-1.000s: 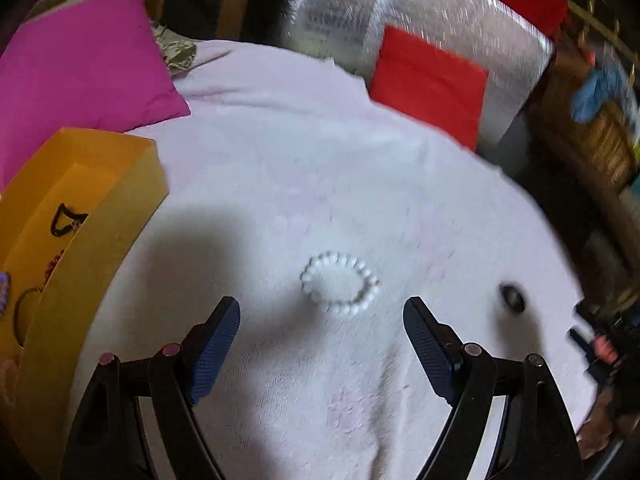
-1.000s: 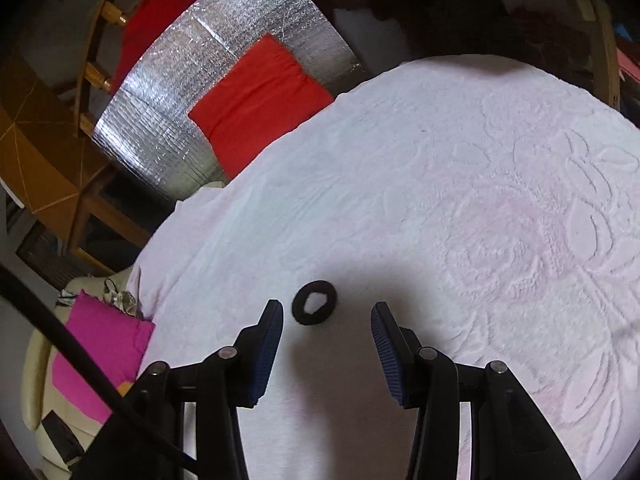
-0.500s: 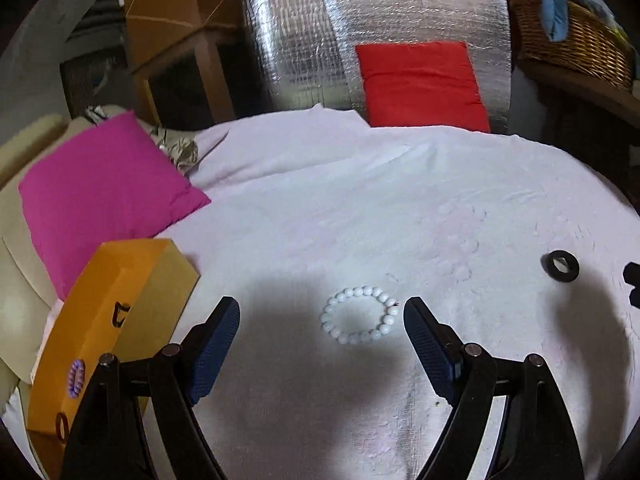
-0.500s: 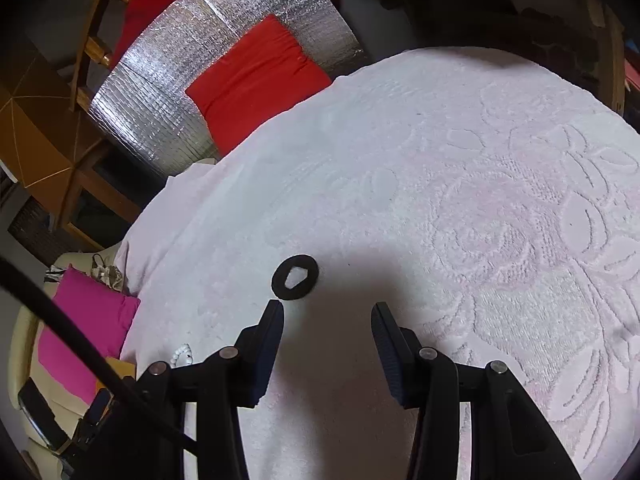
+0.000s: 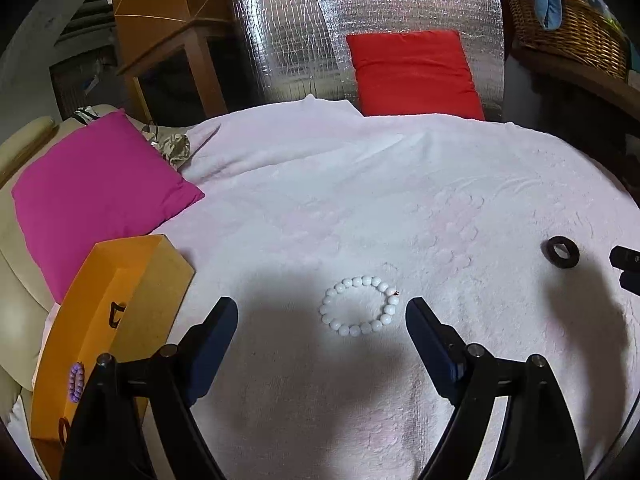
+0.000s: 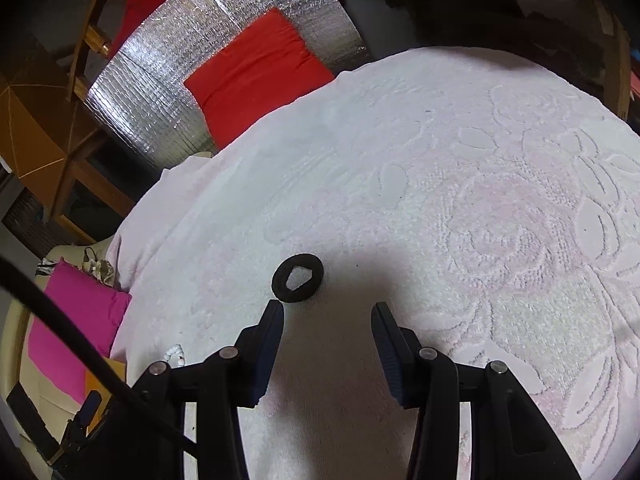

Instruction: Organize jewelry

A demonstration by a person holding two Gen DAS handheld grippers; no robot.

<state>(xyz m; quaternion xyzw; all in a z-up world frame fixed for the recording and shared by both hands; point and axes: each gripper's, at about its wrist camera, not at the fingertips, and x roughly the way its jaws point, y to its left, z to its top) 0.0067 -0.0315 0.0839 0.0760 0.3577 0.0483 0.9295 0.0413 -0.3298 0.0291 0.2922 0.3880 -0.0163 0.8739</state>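
Observation:
A white bead bracelet (image 5: 359, 305) lies flat on the pale pink towel (image 5: 360, 200), between the fingertips of my open, empty left gripper (image 5: 322, 316). A black ring-shaped band (image 5: 563, 252) lies further right on the towel; in the right wrist view this black band (image 6: 298, 283) sits just ahead of the left fingertip of my open, empty right gripper (image 6: 328, 320). An orange box (image 5: 116, 308) at the left holds a purple bead bracelet (image 5: 76, 381) and dark pieces. The white bracelet (image 6: 176, 354) peeks out at lower left in the right wrist view.
A magenta cushion (image 5: 96, 196) lies behind the orange box. A red cushion (image 5: 412, 74) leans on a silver foil panel (image 5: 304, 28) at the back. A wicker basket (image 5: 568, 32) stands at the back right. The right gripper's tip (image 5: 626, 268) shows at the right edge.
The left view has swung and pulled back, so the bracelet now sits centred between the fingers. The right gripper has shifted so the black band lies ahead-left of its fingers. Both stay open.

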